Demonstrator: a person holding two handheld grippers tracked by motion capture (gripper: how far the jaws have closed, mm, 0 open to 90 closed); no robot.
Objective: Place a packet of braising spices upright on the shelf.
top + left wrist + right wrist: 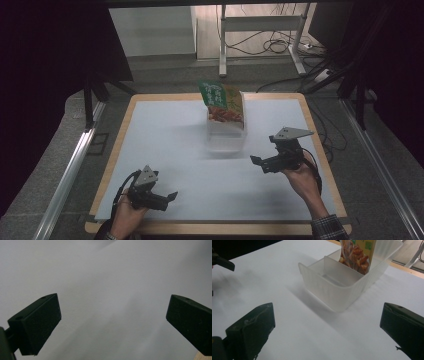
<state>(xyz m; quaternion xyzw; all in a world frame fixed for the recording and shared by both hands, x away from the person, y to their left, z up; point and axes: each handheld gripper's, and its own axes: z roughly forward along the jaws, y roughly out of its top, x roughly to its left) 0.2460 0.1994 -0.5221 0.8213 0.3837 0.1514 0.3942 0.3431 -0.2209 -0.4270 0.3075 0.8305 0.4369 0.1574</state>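
My left gripper (167, 196) and right gripper (258, 161), jaws spread wide, have bare white table (165, 145) all around. The one obstacle is the clear bin (225, 140) at far centre, with a snack packet (222, 102) upright in its far end; its near compartment gapes free.

white-topped table (165, 145) w/ wood edge; clear bin (225, 137) on it, far-centre.

Green-orange snack packet (223, 101), translucent white bin (225, 136)
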